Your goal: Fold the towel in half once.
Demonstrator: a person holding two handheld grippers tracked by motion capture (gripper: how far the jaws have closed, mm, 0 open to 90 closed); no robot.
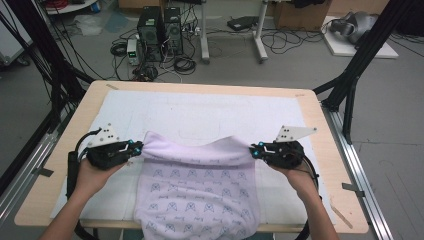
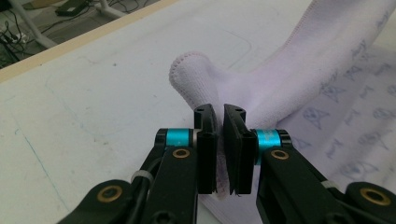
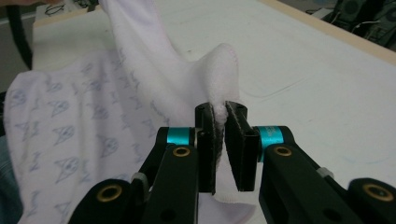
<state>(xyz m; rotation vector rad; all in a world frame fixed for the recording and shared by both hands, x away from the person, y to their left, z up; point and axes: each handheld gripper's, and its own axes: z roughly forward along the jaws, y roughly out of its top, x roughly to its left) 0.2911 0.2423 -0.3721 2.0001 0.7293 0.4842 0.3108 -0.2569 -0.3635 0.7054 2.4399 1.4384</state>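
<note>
While we hold it, item: lilac towel (image 1: pixel 200 185), stretched between left tongs (image 1: pixel 134 147) and right tongs (image 1: pixel 256 151), each clamped on a corner; remainder trails behind both toward us.

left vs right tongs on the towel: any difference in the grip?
The left tongs pinch the left corner of the pale lilac patterned terry towel; the right tongs pinch its right corner. In the high view, the left tongs' grey plate sits tilted, the right tongs' flatter. Both are shut on cloth, holding the edge raised off the white mat.
</note>
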